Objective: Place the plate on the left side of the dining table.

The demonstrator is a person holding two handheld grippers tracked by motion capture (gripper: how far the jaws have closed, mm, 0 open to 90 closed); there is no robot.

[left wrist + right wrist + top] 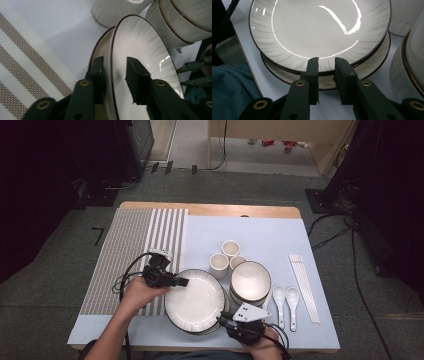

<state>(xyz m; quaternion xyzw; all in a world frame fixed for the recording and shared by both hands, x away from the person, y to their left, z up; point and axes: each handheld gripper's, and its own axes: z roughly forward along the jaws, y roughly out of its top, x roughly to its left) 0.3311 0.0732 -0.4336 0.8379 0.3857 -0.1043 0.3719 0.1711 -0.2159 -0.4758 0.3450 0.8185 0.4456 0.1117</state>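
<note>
Two white plates with dark rims lie stacked on the pale blue mat (280,235). My left gripper (183,282) (115,61) comes in from the left and is shut on the top plate (197,297) (140,45). One jaw lies under its rim and the other on its face. The lower plate (100,47) (372,65) shows beneath with a gap. At the plates' near right rim, my right gripper (220,320) (326,60) has its jaws narrowly apart. Both its tips are over the edge of the top plate (317,27), with nothing pinched between them.
Stacked bowls (250,281) stand right of the plates, and three small cups (218,265) stand behind. Two white spoons (285,302) and a wrapped pair of chopsticks (304,287) lie farther right. A striped placemat (135,255) covers the table's left part.
</note>
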